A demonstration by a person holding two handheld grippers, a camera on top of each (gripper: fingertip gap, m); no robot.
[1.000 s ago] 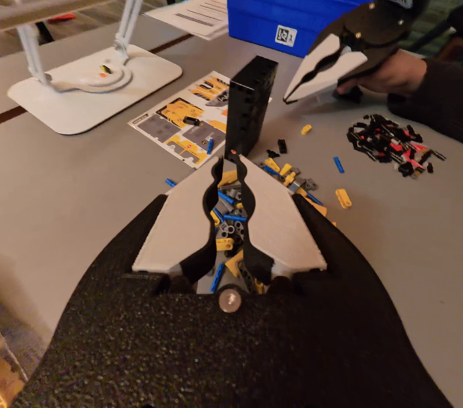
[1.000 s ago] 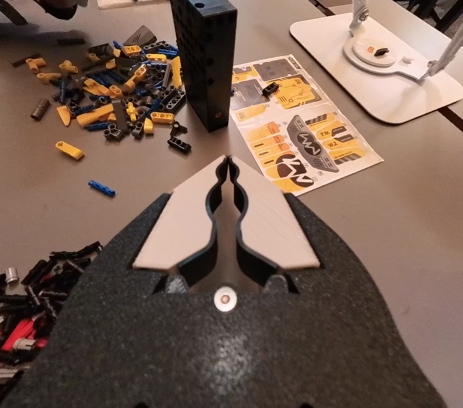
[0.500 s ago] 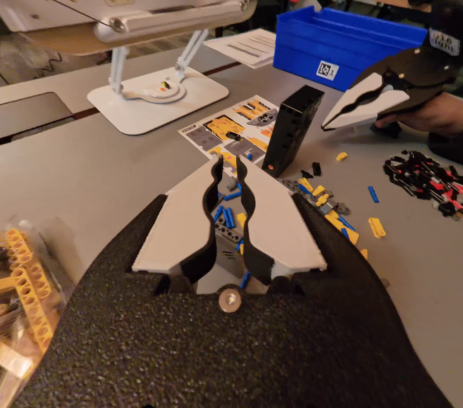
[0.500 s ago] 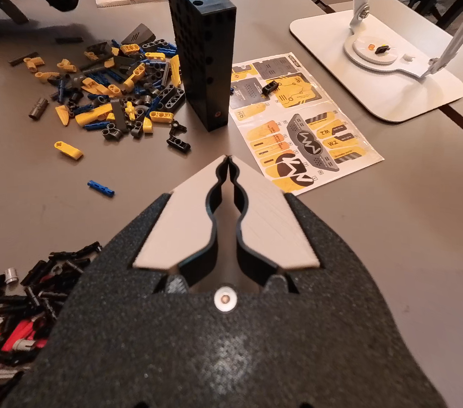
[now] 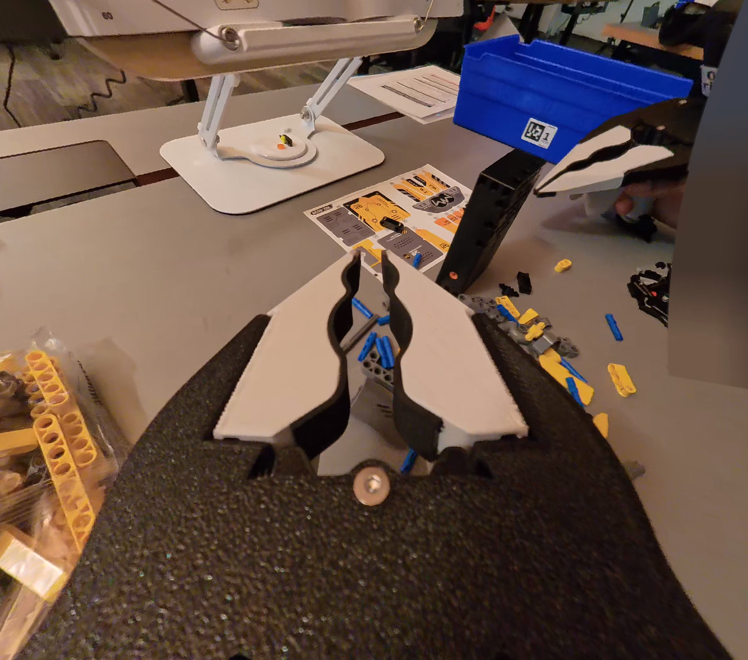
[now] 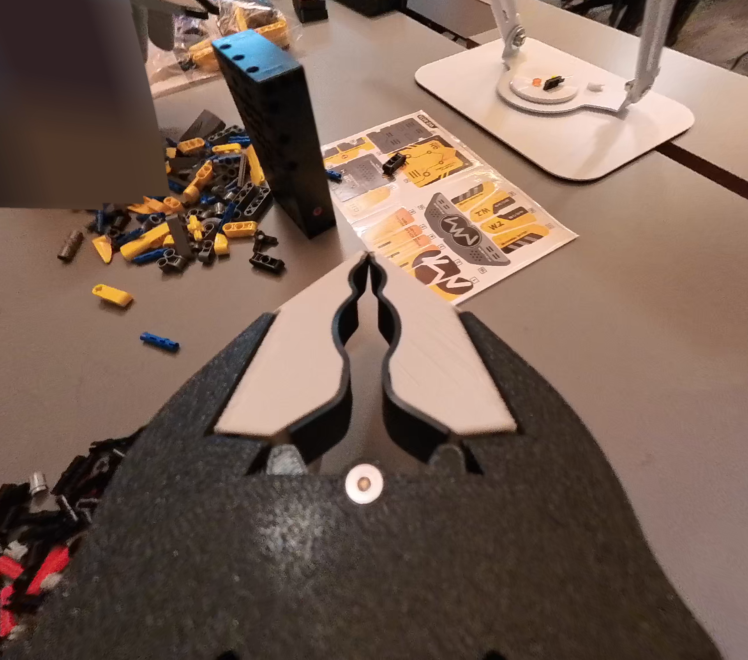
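Grey table [image 5: 162, 276] pretty cluttered. Left gripper [image 5: 370, 263] hangs above pile of blue, yellow, grey building pieces [image 5: 538, 341], tongs slightly apart, nothing between them. Right gripper [image 6: 368, 259] hovers over bare table just off near corner of sticker sheet [image 6: 437, 203], tips together, empty. Black perforated block [image 6: 279, 138] stands upright between pile and sheet. White stand base [image 6: 566, 114] toward far edge; blue bin [image 5: 566, 93] beyond. Bagged yellow beams [image 5: 52, 430] at left.

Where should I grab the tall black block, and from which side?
Probably the upper half of the tall black block, pinching its two broad faces from above. It stands upright on a narrow end, and its top stands clear, while loose pieces crowd one side of its base and the sticker sheet the other.
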